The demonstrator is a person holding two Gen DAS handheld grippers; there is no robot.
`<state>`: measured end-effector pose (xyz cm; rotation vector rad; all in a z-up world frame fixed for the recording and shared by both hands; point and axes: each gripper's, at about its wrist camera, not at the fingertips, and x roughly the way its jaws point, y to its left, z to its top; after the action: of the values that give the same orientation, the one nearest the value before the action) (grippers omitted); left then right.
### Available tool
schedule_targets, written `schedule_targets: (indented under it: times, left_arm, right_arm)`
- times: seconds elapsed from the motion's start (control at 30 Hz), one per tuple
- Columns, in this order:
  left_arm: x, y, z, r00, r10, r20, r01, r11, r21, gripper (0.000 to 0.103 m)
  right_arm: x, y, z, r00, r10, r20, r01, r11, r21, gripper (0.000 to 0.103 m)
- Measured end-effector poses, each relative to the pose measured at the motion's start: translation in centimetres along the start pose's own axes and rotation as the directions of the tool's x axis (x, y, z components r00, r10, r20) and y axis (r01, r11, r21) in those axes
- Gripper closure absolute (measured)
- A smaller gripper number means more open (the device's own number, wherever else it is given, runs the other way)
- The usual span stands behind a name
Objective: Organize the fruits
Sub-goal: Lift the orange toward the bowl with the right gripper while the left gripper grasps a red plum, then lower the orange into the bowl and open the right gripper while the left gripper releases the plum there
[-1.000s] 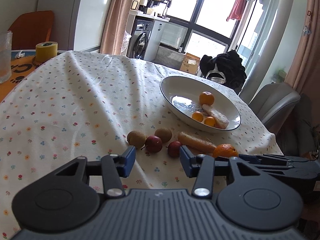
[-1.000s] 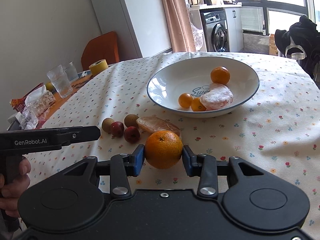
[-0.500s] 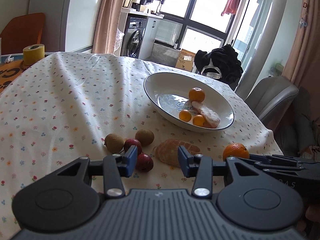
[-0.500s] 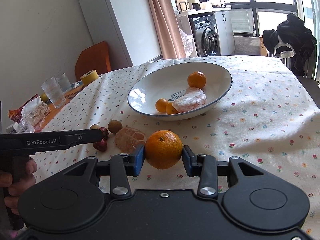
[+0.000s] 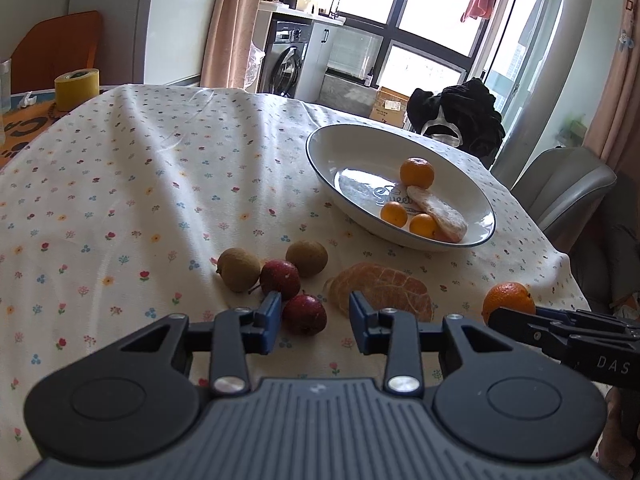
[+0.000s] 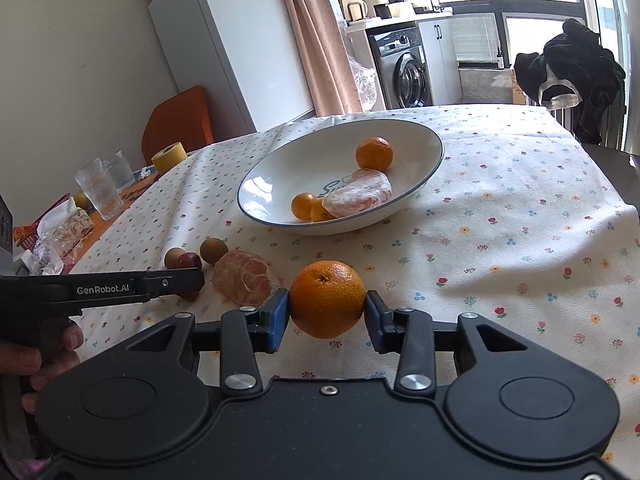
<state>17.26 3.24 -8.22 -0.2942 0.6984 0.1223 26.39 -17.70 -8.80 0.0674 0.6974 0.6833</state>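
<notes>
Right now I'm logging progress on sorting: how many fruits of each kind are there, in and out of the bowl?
Whole oranges: 4
Peeled citrus: 2
Red fruits: 2
Brown fruits: 2
Total: 10

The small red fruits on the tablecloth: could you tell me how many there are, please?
2. One red fruit lies between the two brown fruits; the other red fruit lies nearer, between the open left gripper fingers. None seems hidden.

The right gripper [image 6: 327,316] sits low in the centre of its own view, its blue-padded fingers [image 6: 277,319] clamped against something round. The left gripper [image 5: 312,322] sits low at centre too, fingers spread with nothing between them. A hand [image 6: 38,354] grips its handle at the lower left of the right view.
</notes>
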Motion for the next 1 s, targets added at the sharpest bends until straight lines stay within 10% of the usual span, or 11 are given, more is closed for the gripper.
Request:
schedule_targets:
  times: [1.0]
  left_arm:
    - [-1.7, -2.5, 3.6, 0.995, -0.026, 0.092, 0.021, 0.998, 0.057, 0.081]
  right_arm:
    - [0.2, 0.4, 2.6, 0.998, 0.015, 0.055, -0.014, 1.0, -0.02, 0.065]
